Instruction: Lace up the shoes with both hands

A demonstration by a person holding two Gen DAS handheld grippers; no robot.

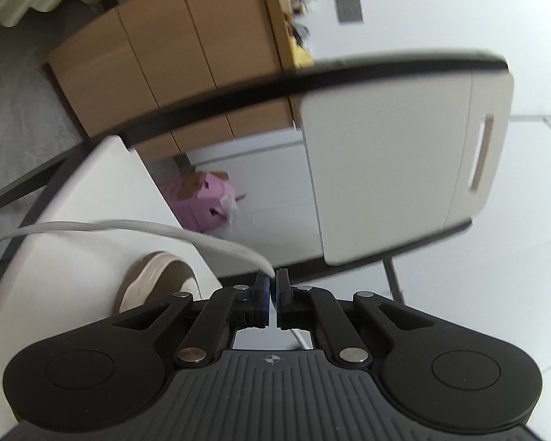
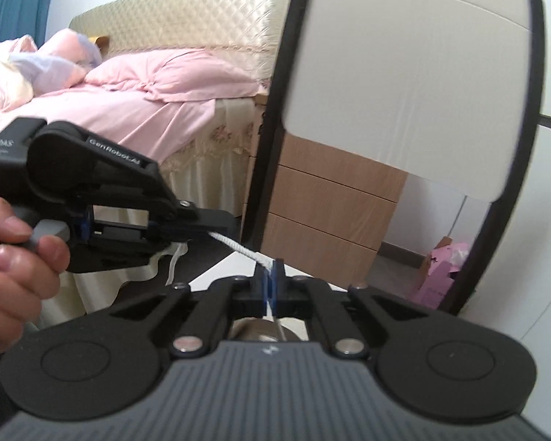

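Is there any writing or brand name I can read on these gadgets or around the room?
"GenRobot.AI": white lettering on the side of the left gripper, seen from the right wrist.
"DAS", roughly, with smaller print under it: on that gripper's rear; too blurred to be sure.
Cabinet and pink box: nothing legible.

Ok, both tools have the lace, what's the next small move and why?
Probably draw the two tools apart to pull the lace snug. The left tool and right tool are both shut on it close together, and in the left view it arcs loosely back toward the shoe.

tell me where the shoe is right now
In the left wrist view the shoe sits low and left on the white table, just left of the left gripper, under the shoelace.
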